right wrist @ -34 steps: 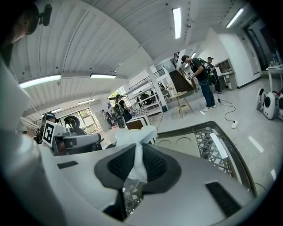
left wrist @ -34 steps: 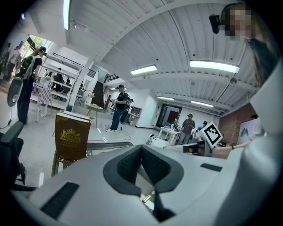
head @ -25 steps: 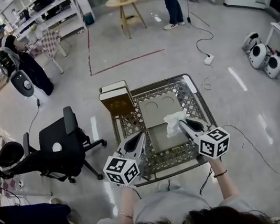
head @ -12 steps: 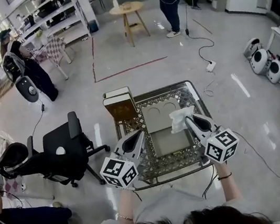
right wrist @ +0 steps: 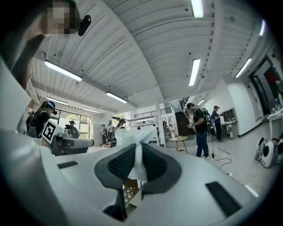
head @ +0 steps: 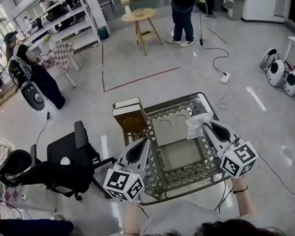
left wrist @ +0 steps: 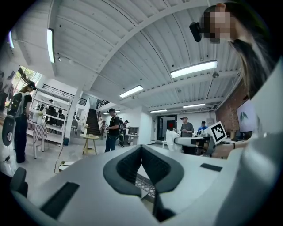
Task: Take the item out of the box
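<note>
Right claw (right wrist: 138,146): clamped on the white crumpled item (head: 197,124), with a pad pressing on each side. In the right gripper view the stuff bunches up out of the top of the jaws. It looks like thin plastic or tissue, can't say which.

Left claw (left wrist: 141,148): jaws together at the tips and nothing in them. Only a bit of the lattice shows through the gap lower down.

Item location: out of the box (head: 181,154), held up in the air off the box's far right corner, just beside the right edge of the lid (head: 170,129).

Box: open and sitting mid-worktop. The tray part looks bare inside from the head view.

Lid: flipped back away from the person and lying flat, with two round recesses on its inner face.

Worktop (head: 166,180): a small square one with an ornate metal lattice pattern.

Claw positions: the left one is at the box's left side and the right one at its right, both pointing away from the person.

Other stuff: a brown carton (head: 127,118) stands at the worktop's far left corner. A black office chair (head: 64,158) is on the floor to the left.
</note>
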Tool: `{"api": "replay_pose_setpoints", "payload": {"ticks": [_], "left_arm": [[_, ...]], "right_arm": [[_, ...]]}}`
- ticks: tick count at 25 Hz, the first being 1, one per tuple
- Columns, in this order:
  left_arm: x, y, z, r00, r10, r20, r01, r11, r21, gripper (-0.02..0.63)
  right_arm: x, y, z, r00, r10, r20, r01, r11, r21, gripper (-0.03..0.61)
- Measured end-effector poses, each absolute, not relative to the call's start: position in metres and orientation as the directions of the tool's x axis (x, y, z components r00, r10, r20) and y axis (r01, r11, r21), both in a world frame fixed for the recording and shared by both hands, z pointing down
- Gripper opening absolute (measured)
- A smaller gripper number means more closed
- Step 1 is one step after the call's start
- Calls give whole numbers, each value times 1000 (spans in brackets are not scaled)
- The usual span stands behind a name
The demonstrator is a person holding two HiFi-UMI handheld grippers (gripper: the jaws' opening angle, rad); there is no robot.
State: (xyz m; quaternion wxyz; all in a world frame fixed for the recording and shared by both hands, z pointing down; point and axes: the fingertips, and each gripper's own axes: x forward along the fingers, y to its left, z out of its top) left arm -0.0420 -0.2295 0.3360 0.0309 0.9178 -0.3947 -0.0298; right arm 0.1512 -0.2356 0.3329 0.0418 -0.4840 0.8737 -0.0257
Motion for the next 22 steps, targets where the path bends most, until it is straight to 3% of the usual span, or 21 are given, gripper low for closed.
{"api": "replay_pose_setpoints", "payload": {"ticks": [22], "left_arm": [[-41,-239,324,687,-725,-47,-723,-689,46,17]], "right_arm": [[154,-244,328,-520,-851,-72,-850,524,-55,64]]}}
